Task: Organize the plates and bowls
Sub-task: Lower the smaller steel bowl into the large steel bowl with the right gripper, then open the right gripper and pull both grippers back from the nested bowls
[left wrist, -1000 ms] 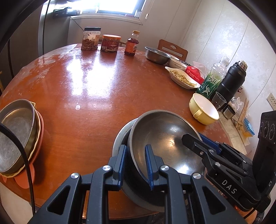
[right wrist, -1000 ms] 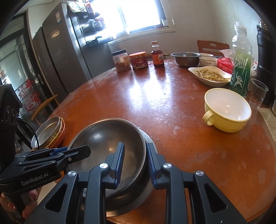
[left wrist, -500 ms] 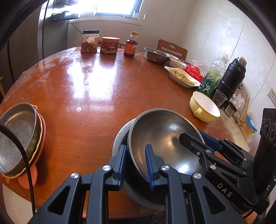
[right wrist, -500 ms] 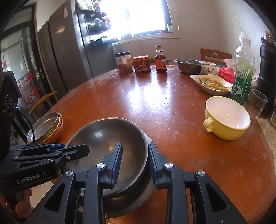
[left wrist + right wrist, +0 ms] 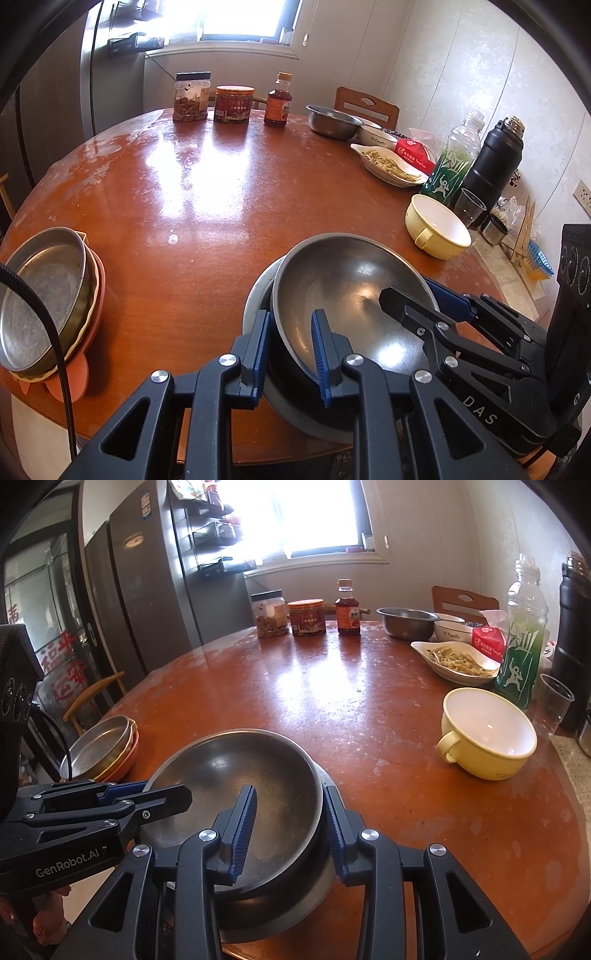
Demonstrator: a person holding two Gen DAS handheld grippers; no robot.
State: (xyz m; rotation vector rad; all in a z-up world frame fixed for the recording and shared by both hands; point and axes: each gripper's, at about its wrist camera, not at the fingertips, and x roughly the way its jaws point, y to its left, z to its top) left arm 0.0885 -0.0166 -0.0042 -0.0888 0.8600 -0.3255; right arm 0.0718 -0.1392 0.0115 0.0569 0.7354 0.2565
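Right gripper (image 5: 288, 830) jaws opening astride steel bowl (image 5: 236, 775) rim at bench (image 5: 369, 709) near edge; left gripper (image 5: 162, 801) pinching opposite rim.

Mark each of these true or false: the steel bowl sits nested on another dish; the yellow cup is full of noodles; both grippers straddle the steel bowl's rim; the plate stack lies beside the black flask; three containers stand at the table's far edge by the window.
1. The steel bowl sits nested on another dish. True.
2. The yellow cup is full of noodles. False: it is empty; the food lies in the white dish.
3. The left gripper and the right gripper both straddle the bowl's rim. True; the right one's jaws are opening.
4. The plate stack lies beside the black flask. False: they are on opposite sides of the table.
5. Three containers stand by the window. True.
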